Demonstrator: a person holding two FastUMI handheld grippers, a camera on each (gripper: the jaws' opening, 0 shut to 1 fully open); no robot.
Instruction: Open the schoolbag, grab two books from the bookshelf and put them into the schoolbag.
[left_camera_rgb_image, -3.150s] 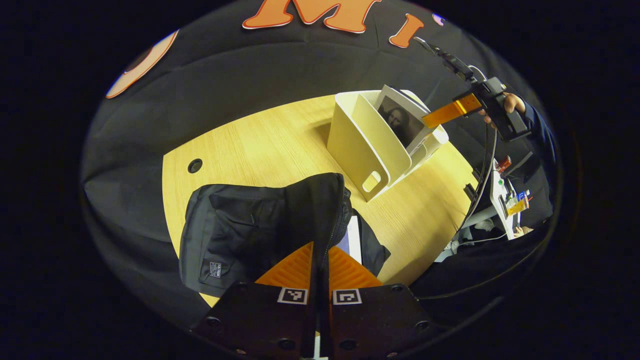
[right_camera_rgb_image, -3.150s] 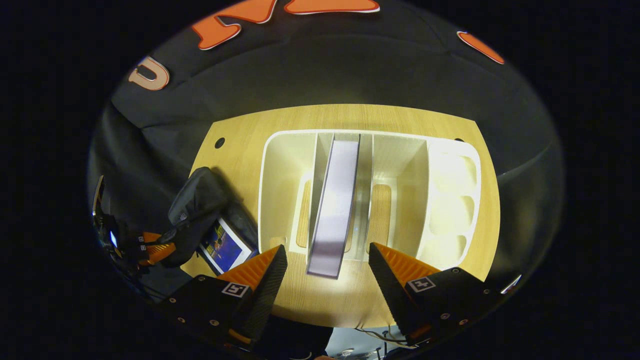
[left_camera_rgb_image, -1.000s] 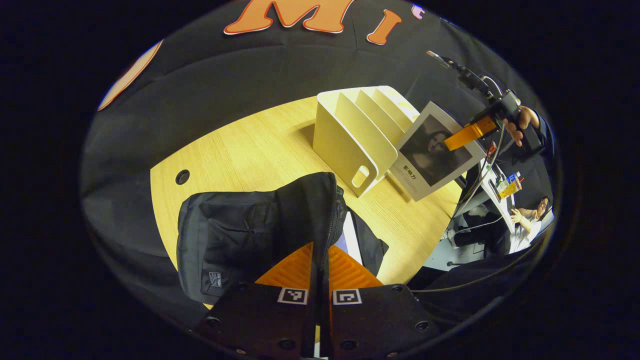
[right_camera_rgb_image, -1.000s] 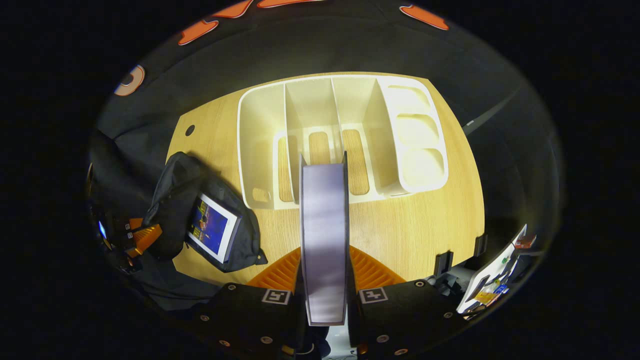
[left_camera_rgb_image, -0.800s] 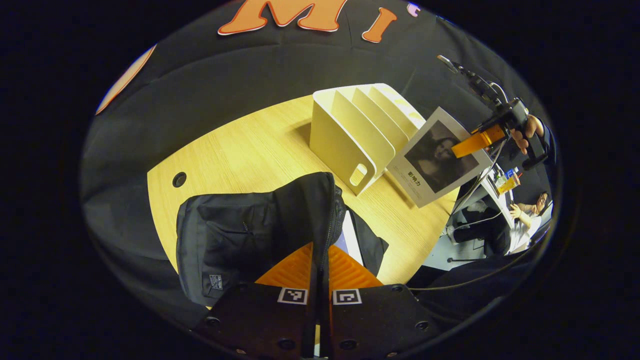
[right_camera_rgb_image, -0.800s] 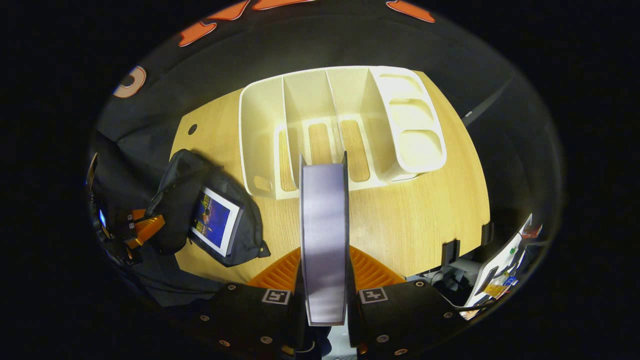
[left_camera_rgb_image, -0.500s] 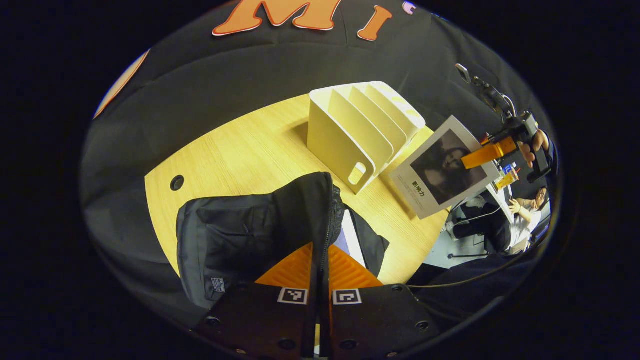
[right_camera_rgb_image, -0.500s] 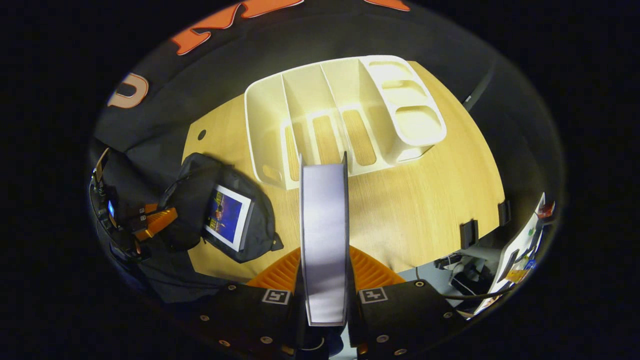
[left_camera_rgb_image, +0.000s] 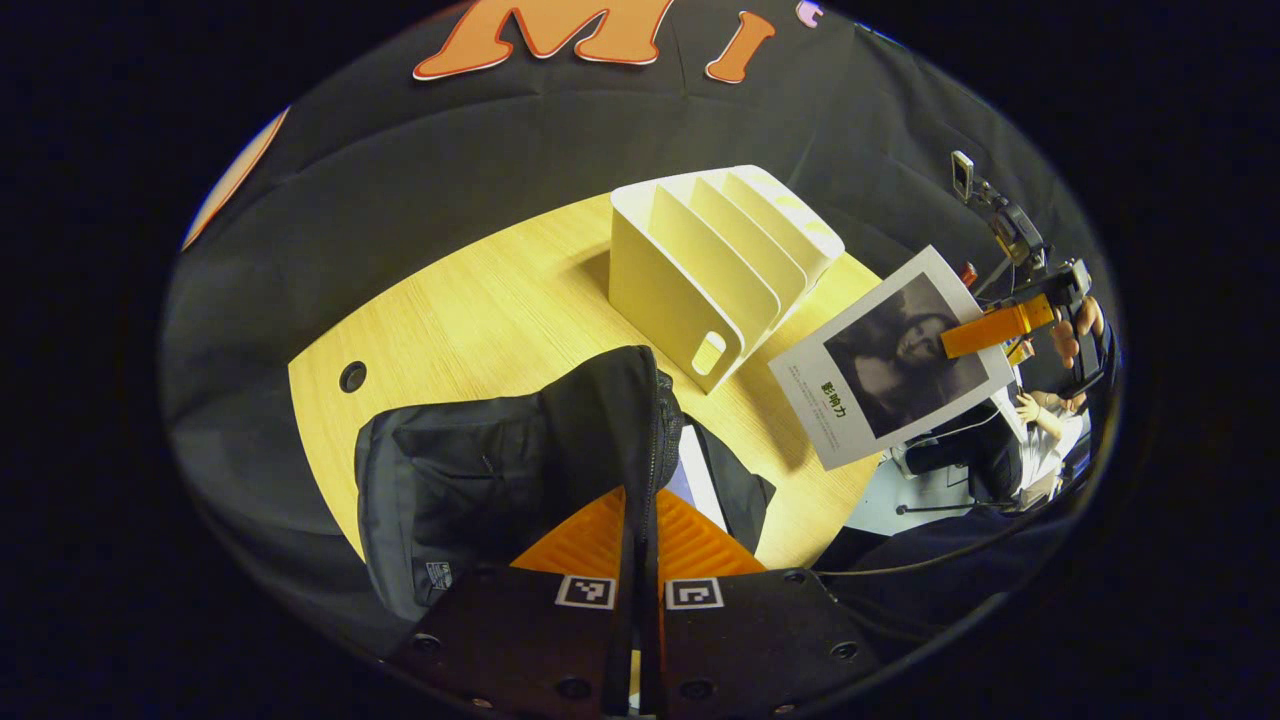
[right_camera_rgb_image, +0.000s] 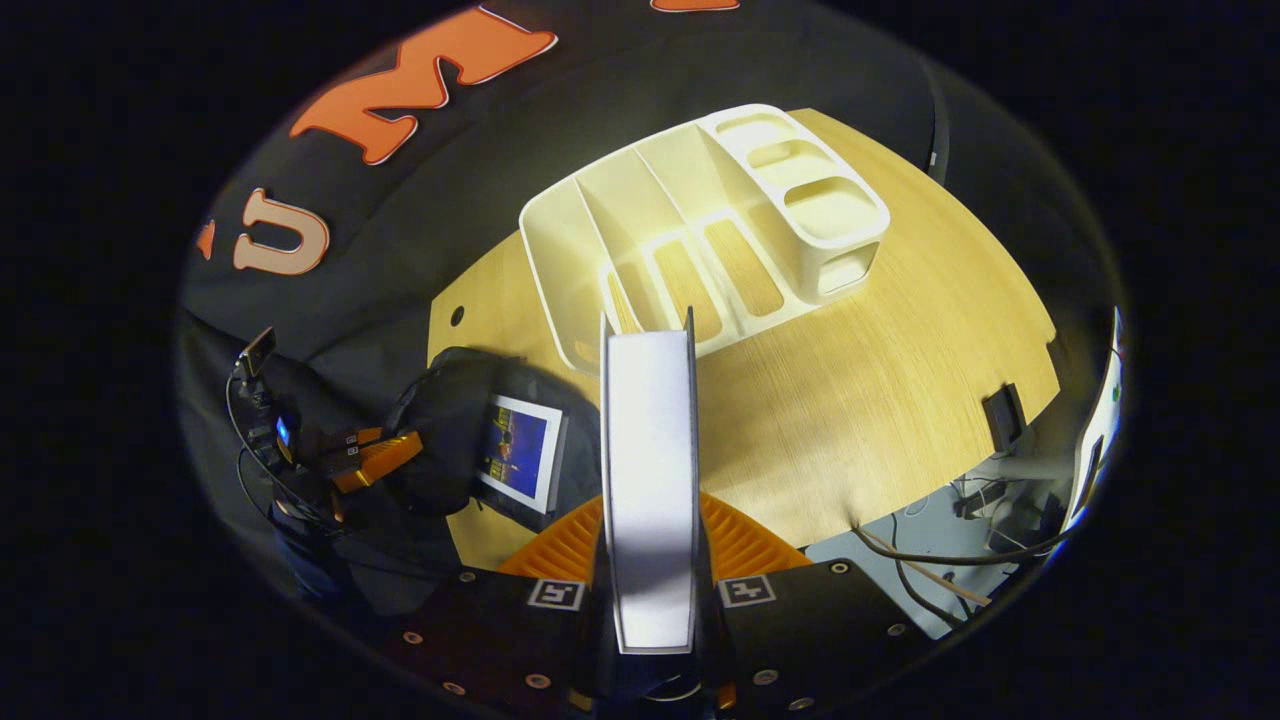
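Compared with 3.1 s ago, the grey-covered book (left_camera_rgb_image: 893, 357) is now fully out of the bookshelf (left_camera_rgb_image: 715, 268) and is held in the air off the table's (left_camera_rgb_image: 480, 310) right edge; then it stood in a middle slot with the right gripper (right_camera_rgb_image: 650, 520) spread open on either side. The right gripper is now clenched on that book, both fingers pressed to its covers, as seen in both views. The left gripper (left_camera_rgb_image: 640, 525) is unchanged: its fingers are closed on the raised flap of the schoolbag (left_camera_rgb_image: 505, 470), which is held open.

Count: two books are seen, one in the right gripper and one with a blue cover (right_camera_rgb_image: 522, 452) lying inside the open schoolbag. One schoolbag and one bookshelf are seen; the shelf's slots are all vacated.
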